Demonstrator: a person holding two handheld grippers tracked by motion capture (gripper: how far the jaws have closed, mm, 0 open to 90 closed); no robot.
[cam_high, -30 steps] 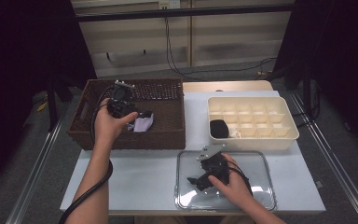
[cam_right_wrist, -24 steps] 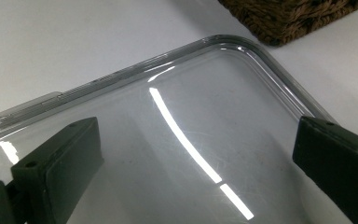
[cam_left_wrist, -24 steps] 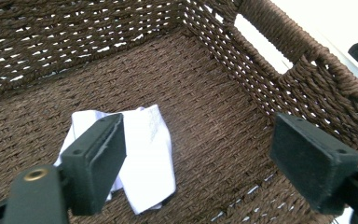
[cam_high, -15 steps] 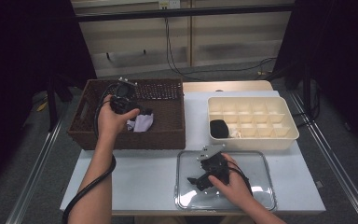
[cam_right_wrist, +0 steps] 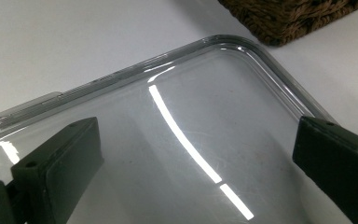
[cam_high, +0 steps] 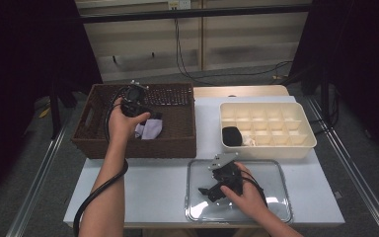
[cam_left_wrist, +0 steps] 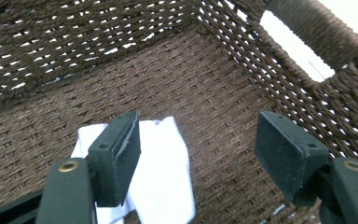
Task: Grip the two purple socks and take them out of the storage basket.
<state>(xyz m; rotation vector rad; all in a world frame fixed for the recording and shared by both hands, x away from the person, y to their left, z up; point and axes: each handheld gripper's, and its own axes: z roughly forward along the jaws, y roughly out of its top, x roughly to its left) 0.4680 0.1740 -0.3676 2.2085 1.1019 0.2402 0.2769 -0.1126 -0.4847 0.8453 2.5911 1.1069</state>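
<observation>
**Wicker basket, white cloth, and 2 grippers standing open**

Wicker is surrounding the left gripper [cam_high: 134, 104], which is reaching down into the brown woven basket [cam_high: 91, 140] at the table's left. Its jaws have just been closing, yet they are standing partly apart, and the pads are not pressing on anything. A folded white cloth [cam_left_wrist: 161, 179] is lying on the basket floor; in the left gripper view it is sitting under the left-hand jaw and reaching toward the gap, while the right-hand jaw is hanging over bare weave near the basket's handle opening [cam_left_wrist: 293, 44]. From the high view the cloth [cam_high: 150, 129] is showing just beside the person's left hand [cam_high: 121, 123].

Nearer the person, the right gripper [cam_high: 217, 185] is resting over a clear plastic lid [cam_high: 276, 207] on the white table [cam_high: 143, 187]. Its jaws are standing wide apart, holding nothing, with the lid's glossy surface [cam_right_wrist: 205, 154] between them.

Behind the lid, a cream compartment tray [cam_high: 303, 143] is holding a black item [cam_high: 231, 136] in its front-left cell.
</observation>
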